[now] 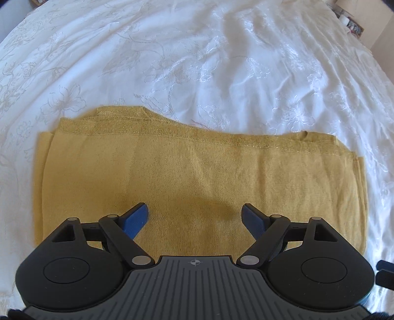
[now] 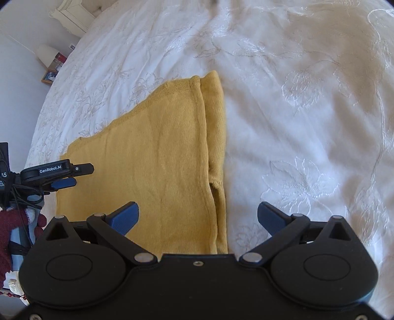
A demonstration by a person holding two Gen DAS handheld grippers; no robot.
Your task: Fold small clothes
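A mustard-yellow knit garment (image 1: pixel 197 177) lies flat and folded on the white bedspread (image 1: pixel 221 61). My left gripper (image 1: pixel 195 216) is open and empty, hovering over the garment's near edge. In the right wrist view the garment (image 2: pixel 160 160) shows its folded right edge with layered hems. My right gripper (image 2: pixel 198 216) is open and empty above that right edge, one finger over the cloth and one over the bedspread (image 2: pixel 307 123). The left gripper (image 2: pixel 62 176) also shows at the left of the right wrist view, over the garment's left side.
The embroidered white bedspread reaches far beyond the garment. The bed's left edge has a small side table with boxes (image 2: pixel 53 66) beyond it. Clutter sits past the bed's far right corner (image 1: pixel 352 22). A dark red sleeve (image 2: pixel 9 233) shows at the lower left.
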